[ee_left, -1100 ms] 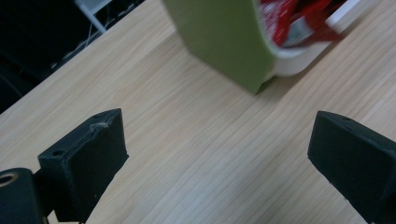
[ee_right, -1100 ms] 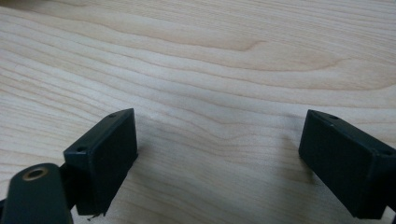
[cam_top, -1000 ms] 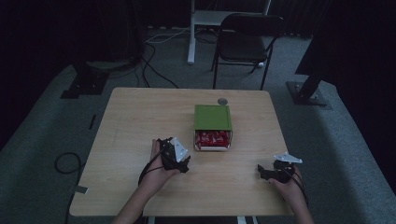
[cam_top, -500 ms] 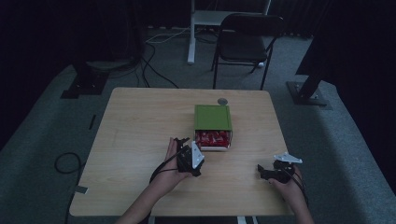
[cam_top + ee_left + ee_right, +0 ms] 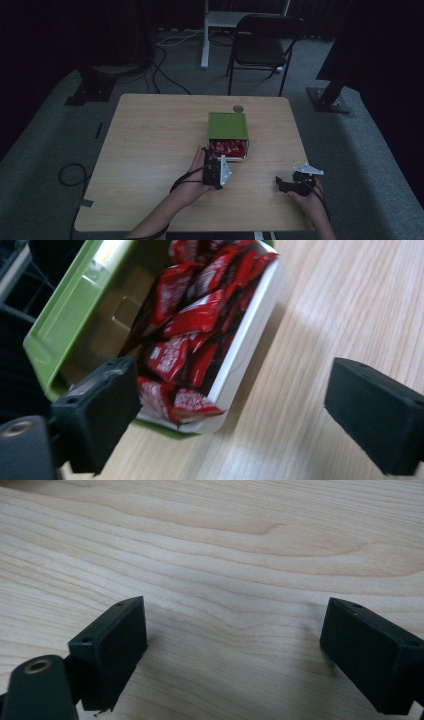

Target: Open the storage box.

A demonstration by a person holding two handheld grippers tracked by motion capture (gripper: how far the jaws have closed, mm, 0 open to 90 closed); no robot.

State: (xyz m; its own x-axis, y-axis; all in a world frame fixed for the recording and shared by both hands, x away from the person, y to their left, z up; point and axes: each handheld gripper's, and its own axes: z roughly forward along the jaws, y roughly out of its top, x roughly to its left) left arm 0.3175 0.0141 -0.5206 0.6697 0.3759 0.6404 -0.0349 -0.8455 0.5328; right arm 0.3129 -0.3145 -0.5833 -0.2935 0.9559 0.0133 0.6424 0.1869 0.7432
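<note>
Red packets (image 5: 187,335) in white tray (image 5: 250,335) — left gripper (image 5: 230,415) beside them, jaws spread (just narrowing, nothing between)

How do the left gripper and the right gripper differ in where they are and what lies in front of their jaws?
The left gripper sits right at the open white tray of red packets under the green box; the right gripper rests apart, near the table's right edge. The left gripper's jaws frame the tray's corner and have just been closing slightly, nothing between them; the right gripper's jaws frame bare wood. Both stand wide open and hold nothing.
</note>
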